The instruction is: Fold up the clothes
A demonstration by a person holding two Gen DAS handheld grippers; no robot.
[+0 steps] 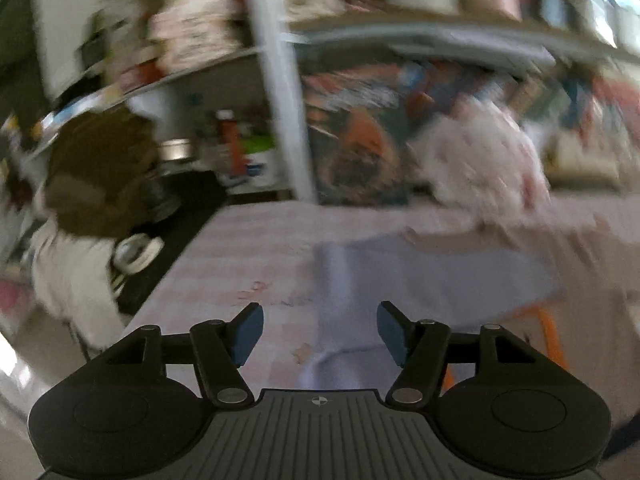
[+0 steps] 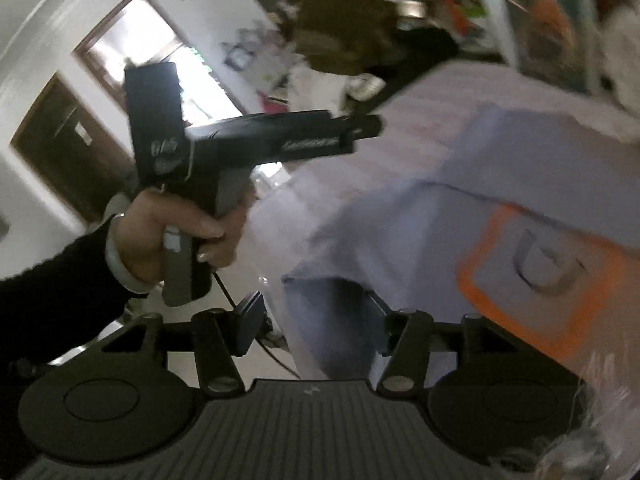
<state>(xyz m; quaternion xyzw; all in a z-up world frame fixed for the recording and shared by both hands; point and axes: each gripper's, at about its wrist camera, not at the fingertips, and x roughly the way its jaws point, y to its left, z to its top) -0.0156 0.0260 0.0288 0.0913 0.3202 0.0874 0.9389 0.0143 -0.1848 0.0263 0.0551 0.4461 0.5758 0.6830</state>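
A table point(image 1: 248, 248) under a pale pink striped cloth is filling the middle of both views, and a lilac shirt point(image 1: 420, 276) is lying spread on it. Behind the table a grey shelf rack point(image 1: 280, 92) is standing, loaded with blurred, colourful stacks. A pale, patterned heap point(image 1: 484, 164) is sitting at the table's far edge. To the table's left, a brown and white bundle point(image 1: 92, 184) is hanging over something dark.

Only the right wrist view is showing white walls, a brown door point(image 2: 60, 148) and a bright window point(image 2: 132, 44). It is also showing the left hand point(image 2: 168, 236) in a dark sleeve, gripping the left gripper's handle above the table edge, and an orange square print point(image 2: 536, 268) with a grey letter on the shirt.

The left gripper point(image 1: 320, 332) is hovering over the near part of the shirt, jaws standing well apart and holding nothing. The right gripper point(image 2: 316, 328) is standing about half open; a shirt edge is lying between its fingers and against the right one, but blur is hiding whether the pads are touching it.
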